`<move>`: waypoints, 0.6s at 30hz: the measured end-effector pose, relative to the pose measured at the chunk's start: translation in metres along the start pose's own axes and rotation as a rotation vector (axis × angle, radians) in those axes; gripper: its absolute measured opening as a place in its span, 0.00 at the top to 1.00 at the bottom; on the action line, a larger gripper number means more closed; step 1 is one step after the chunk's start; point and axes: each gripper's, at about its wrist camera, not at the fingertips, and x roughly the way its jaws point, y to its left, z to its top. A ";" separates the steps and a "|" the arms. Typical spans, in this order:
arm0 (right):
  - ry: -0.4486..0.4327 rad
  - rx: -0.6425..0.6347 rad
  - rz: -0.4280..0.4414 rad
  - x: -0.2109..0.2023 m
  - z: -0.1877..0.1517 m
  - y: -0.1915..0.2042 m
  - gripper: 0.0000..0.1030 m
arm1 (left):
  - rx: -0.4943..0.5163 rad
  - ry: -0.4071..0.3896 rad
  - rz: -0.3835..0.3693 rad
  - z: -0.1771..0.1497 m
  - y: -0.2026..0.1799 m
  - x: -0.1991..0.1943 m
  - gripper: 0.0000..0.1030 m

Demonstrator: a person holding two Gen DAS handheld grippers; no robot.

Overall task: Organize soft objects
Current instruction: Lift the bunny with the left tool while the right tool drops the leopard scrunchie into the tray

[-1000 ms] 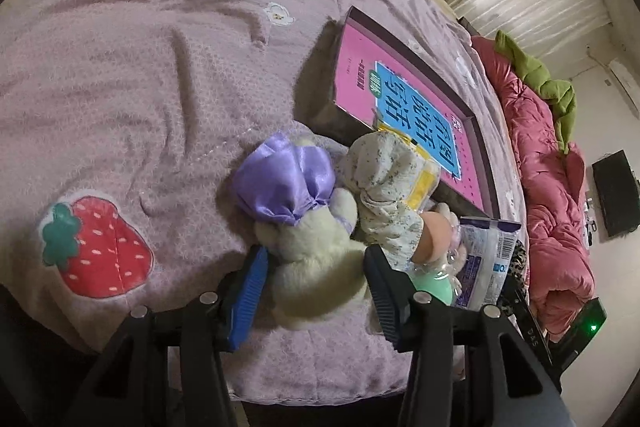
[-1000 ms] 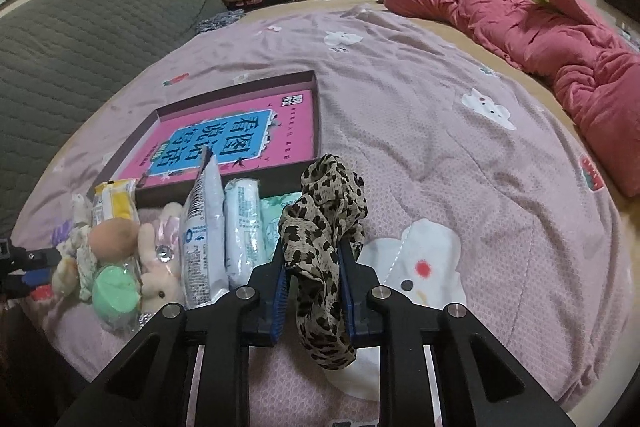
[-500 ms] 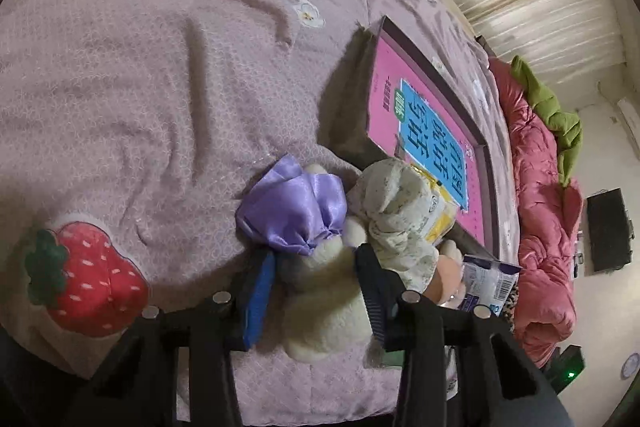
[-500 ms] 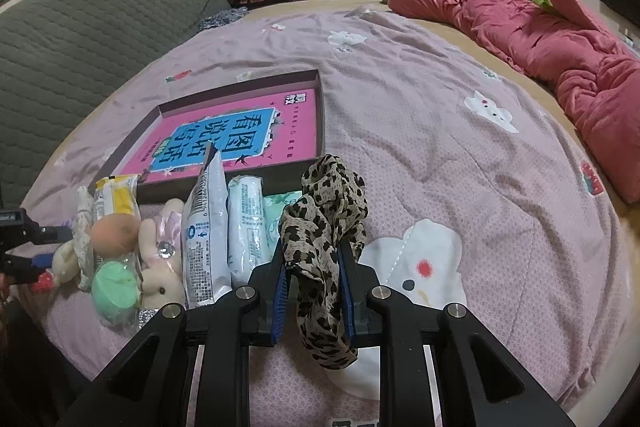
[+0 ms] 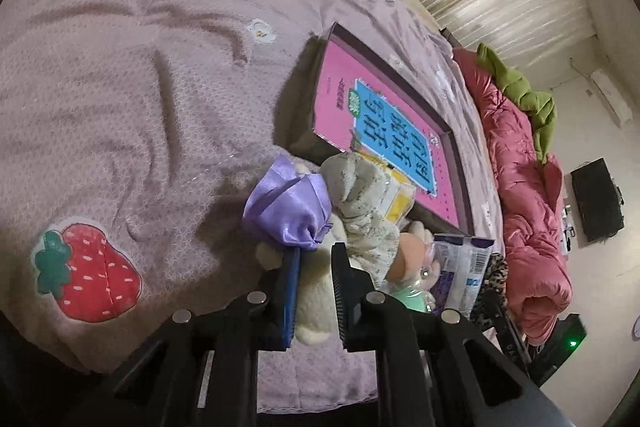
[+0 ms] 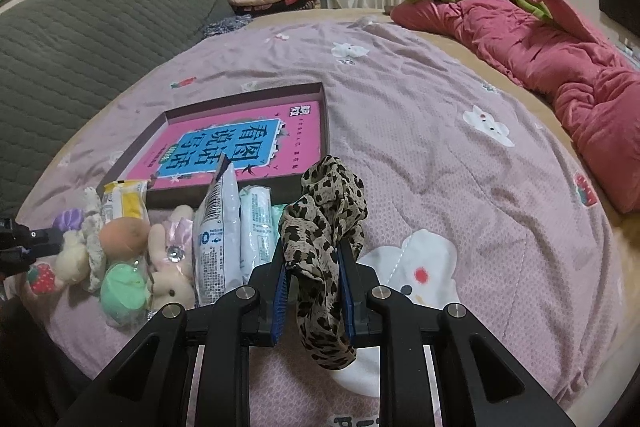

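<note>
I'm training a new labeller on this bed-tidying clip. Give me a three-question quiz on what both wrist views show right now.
1. True or false: the right gripper holds a leopard-print scrunchie.
2. What lies between the pads of the closing left gripper? A) peach sponge B) cream plush toy C) yellow packet
3. Fill in: the pink book lies inside a shallow ____.

Key: 1 true. 2 B, the cream plush toy with the purple satin bow. 3 box, dark-walled and open-topped.
</note>
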 end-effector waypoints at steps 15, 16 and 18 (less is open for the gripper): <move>0.003 0.010 -0.004 -0.003 -0.002 -0.001 0.78 | -0.046 0.001 0.021 0.021 0.006 0.020 0.79; 0.006 0.010 -0.005 -0.001 -0.002 -0.001 0.78 | -0.056 0.009 0.021 0.023 0.008 0.023 0.78; 0.009 0.008 -0.008 0.000 -0.001 -0.001 0.78 | -0.084 0.020 0.004 0.025 0.012 0.028 0.79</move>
